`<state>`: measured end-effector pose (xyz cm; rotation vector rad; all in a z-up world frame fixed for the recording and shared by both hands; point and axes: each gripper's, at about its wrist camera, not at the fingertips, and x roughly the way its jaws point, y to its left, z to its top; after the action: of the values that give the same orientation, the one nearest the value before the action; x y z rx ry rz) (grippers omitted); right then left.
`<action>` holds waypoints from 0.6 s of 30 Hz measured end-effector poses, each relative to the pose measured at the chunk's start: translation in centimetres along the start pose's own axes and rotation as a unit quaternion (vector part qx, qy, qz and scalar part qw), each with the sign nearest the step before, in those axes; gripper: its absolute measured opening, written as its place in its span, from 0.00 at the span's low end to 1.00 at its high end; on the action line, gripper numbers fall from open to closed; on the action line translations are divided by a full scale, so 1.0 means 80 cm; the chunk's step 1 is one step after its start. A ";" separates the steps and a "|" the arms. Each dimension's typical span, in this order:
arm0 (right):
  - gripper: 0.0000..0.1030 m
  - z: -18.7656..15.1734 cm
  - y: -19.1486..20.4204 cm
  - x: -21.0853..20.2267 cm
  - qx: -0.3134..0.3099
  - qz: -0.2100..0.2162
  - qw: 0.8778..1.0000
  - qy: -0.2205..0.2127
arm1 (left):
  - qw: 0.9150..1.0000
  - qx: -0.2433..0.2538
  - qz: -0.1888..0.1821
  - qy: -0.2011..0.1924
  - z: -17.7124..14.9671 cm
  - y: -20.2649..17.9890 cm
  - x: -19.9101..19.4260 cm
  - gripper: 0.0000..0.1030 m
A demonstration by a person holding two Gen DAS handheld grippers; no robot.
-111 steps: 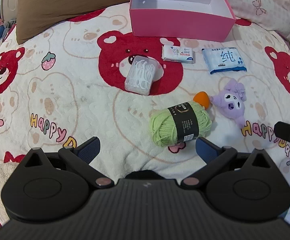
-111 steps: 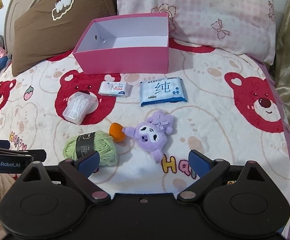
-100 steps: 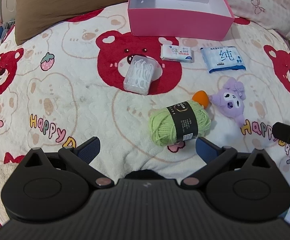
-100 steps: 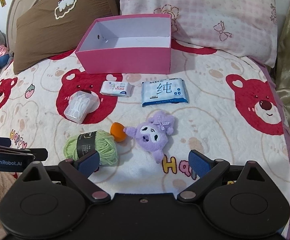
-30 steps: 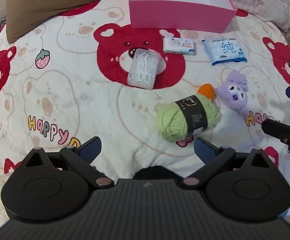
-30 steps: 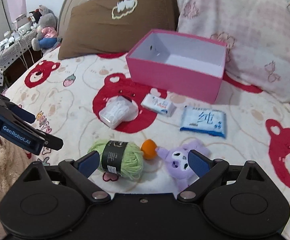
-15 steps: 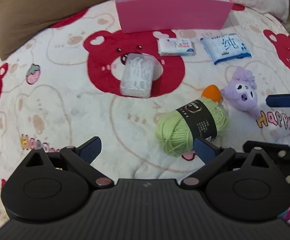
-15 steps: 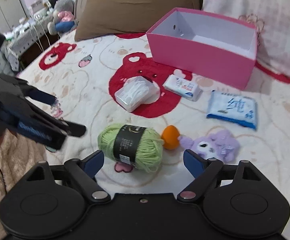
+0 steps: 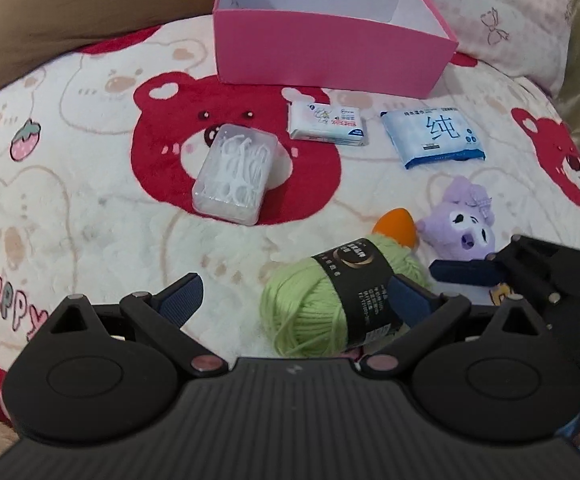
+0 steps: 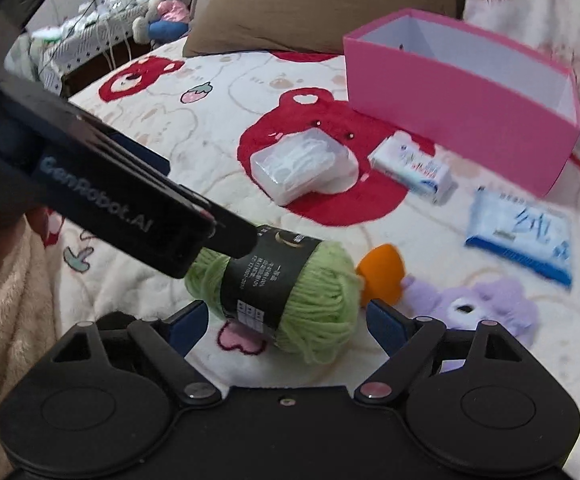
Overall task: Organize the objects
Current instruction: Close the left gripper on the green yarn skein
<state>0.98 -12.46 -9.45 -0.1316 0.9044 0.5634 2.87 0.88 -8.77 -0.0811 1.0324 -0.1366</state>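
Both tools had dropped toward the bed over the last second: the left gripper (image 9: 294, 300) hung spread wide and empty beside the yarn ball (image 9: 342, 300). The right gripper (image 10: 287, 322) had just been narrowing around the yarn, pads apparently not yet pressing. The pink box (image 10: 462, 104), likely its destination, sat well apart behind.

I see green yarn (image 10: 314, 300) with a black band, a pink box (image 9: 330, 52), and a red-bear blanket (image 9: 89, 200).
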 end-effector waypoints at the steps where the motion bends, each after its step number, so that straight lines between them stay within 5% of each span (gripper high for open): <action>1: 0.83 -0.001 0.000 0.003 0.005 0.000 1.000 -0.004 | 1.000 -0.004 -0.001 -0.002 -0.001 0.003 0.002 0.97; 6: 0.84 -0.005 0.004 0.014 0.016 -0.006 1.000 -0.025 | 0.998 -0.008 -0.054 0.013 -0.012 0.007 0.016 0.97; 11: 0.85 -0.009 -0.012 0.024 0.064 0.000 0.997 -0.049 | 0.999 -0.012 -0.031 0.011 -0.022 0.005 0.030 0.92; 15: 0.86 -0.014 -0.019 0.035 0.093 0.006 0.994 -0.060 | 0.997 -0.042 -0.067 -0.010 -0.025 0.019 0.035 0.62; 18: 0.89 -0.018 -0.026 0.045 0.128 0.002 0.990 -0.059 | 0.994 -0.061 -0.084 -0.024 -0.030 0.027 0.036 0.57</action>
<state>2.79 -13.21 -13.36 0.1346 0.8537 0.4501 2.40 2.55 -12.77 -0.2814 0.9847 -0.2227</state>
